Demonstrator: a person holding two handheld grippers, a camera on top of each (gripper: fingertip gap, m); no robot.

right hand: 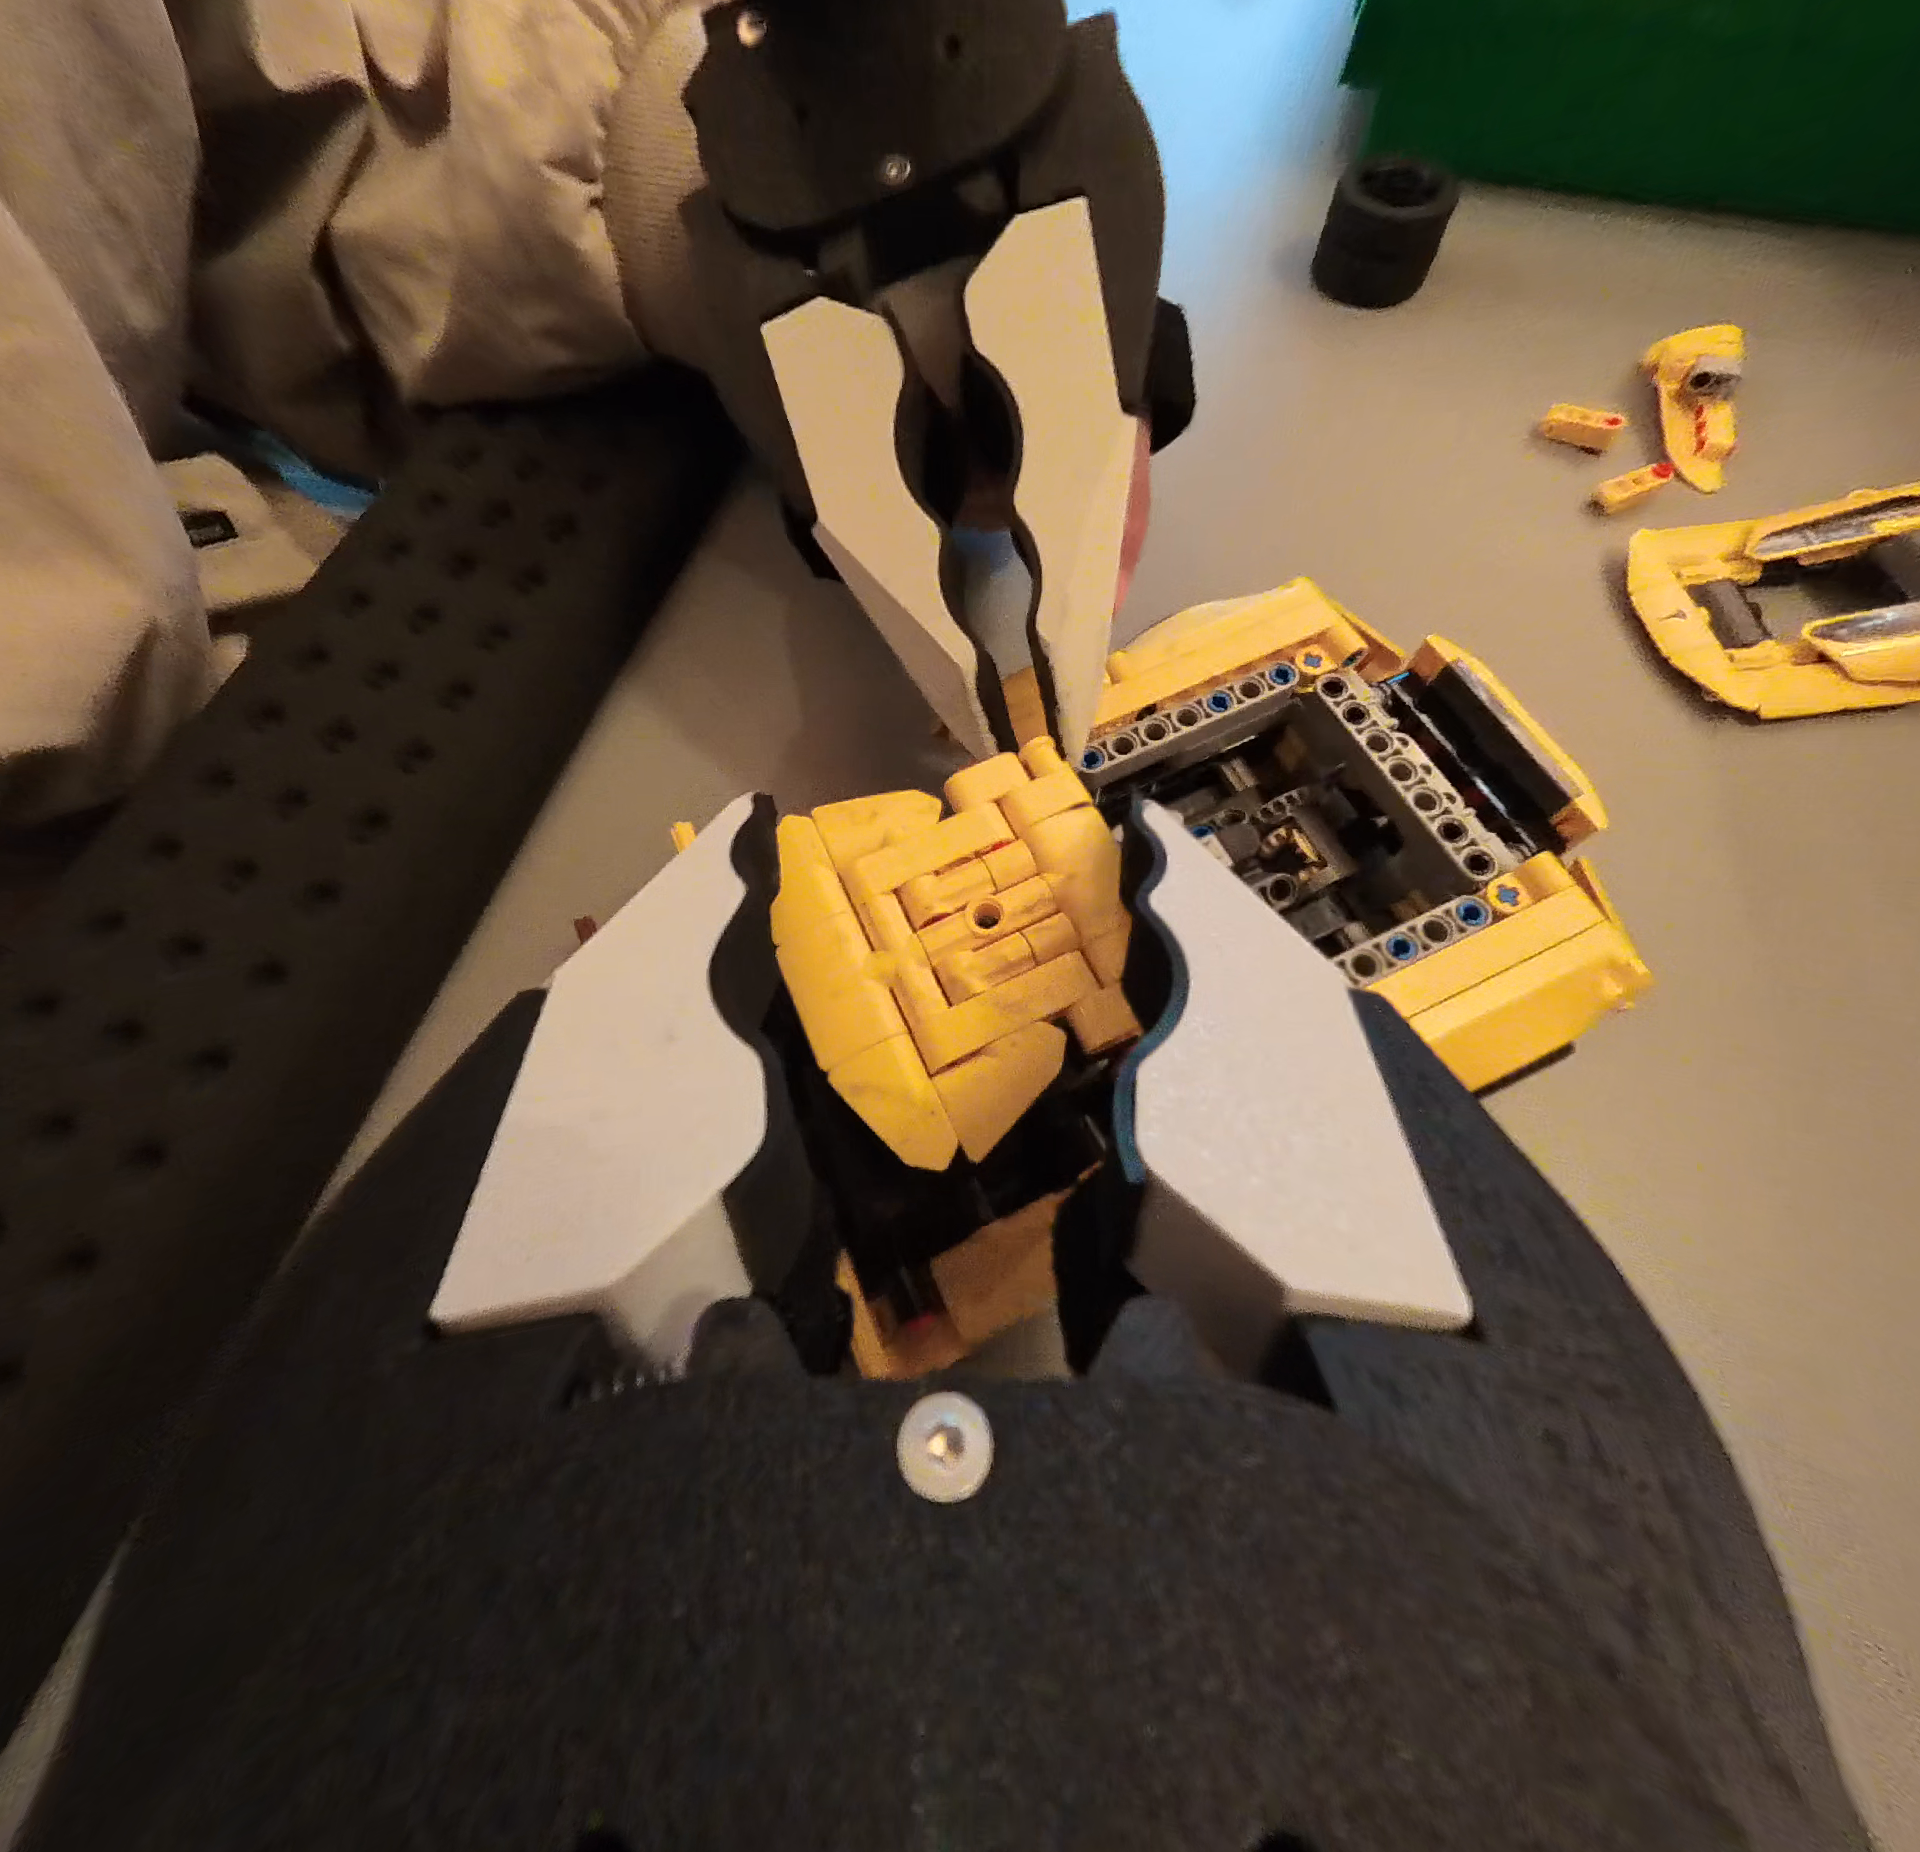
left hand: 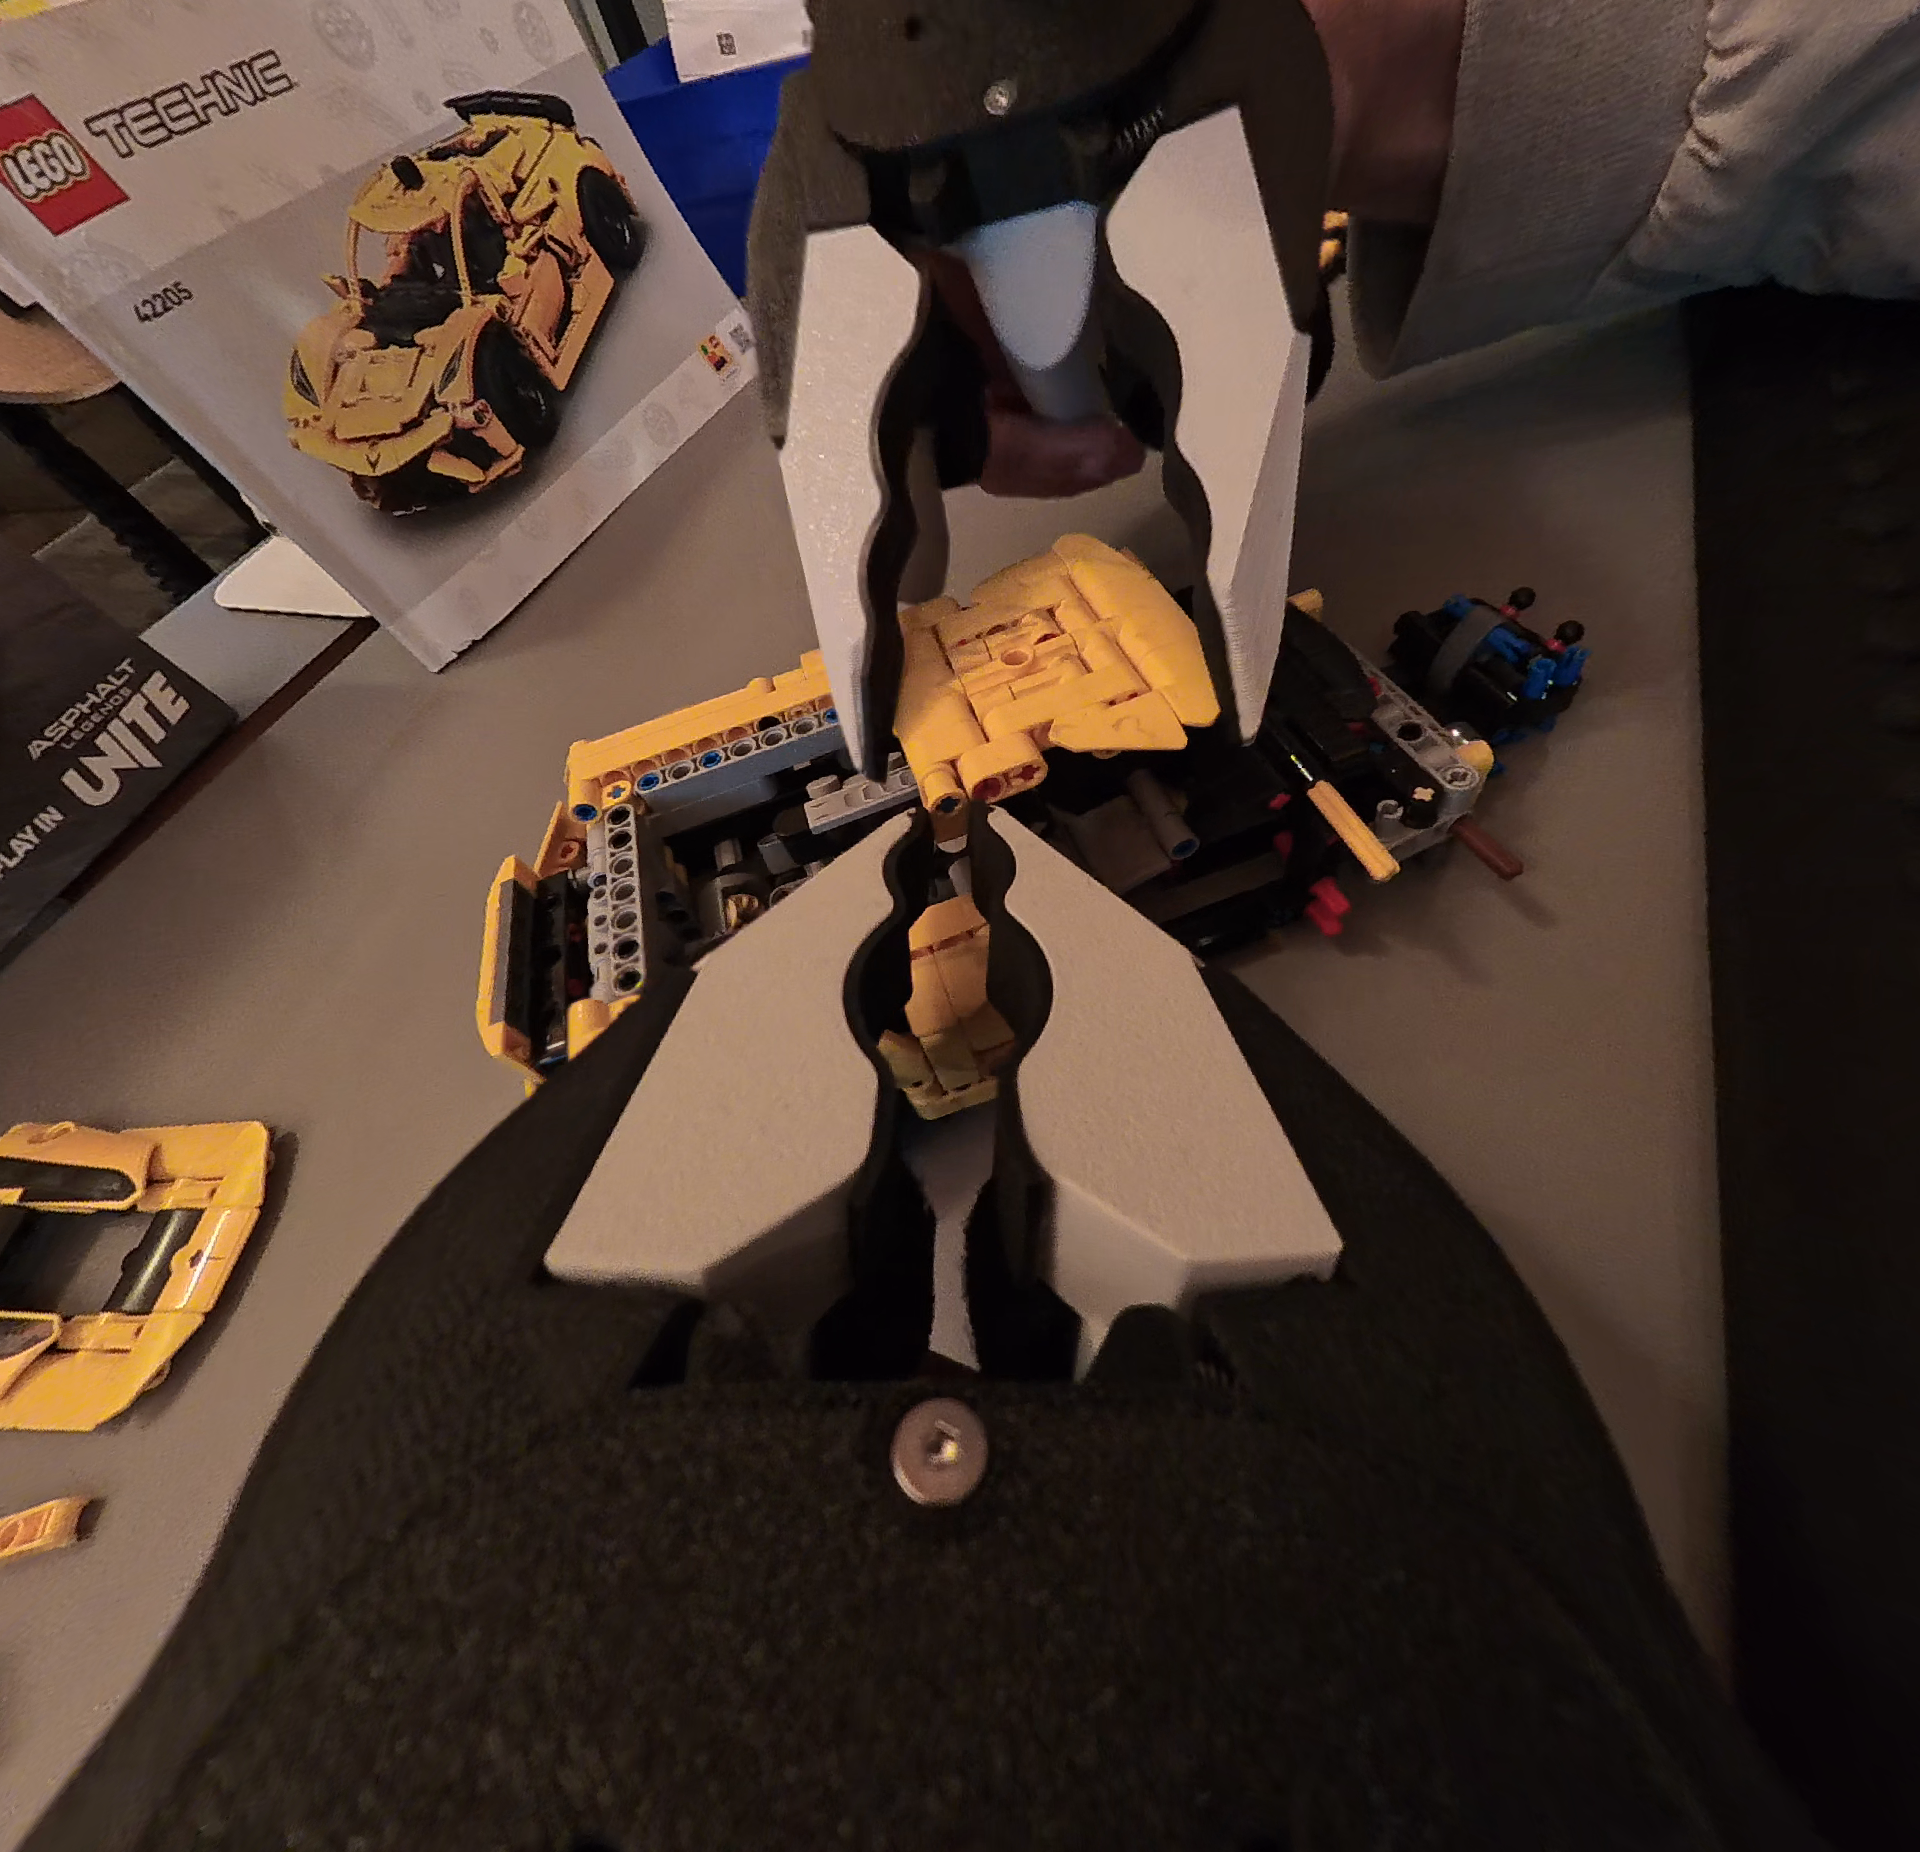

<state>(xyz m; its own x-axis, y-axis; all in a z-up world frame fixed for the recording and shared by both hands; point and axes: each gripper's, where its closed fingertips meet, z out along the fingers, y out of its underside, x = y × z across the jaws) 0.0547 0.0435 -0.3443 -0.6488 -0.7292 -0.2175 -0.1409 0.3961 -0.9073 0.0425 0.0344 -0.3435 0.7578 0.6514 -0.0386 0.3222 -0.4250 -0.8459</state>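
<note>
Your right hand-held gripper [right hand: 940, 929] clamps the yellow panel [right hand: 966, 955]; your left hand-held gripper [left hand: 948, 836], nearly shut, pinches its edge. Uneven pulling could scatter bricks from the chassis [left hand: 727, 846].

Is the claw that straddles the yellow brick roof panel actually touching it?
Touching. In the right wrist view the right claw has both fingers pressed against the sides of the yellow roof panel.

we see the two grippers crowding the half-built yellow car [left hand: 1039, 763] from opposite sides, open grey table [right hand: 1558, 1283] beyond it, loose yellow panel [right hand: 1787, 607] and black wheel [right hand: 1382, 233] farther off, booklet [left hand: 343, 296] standing behind
</note>
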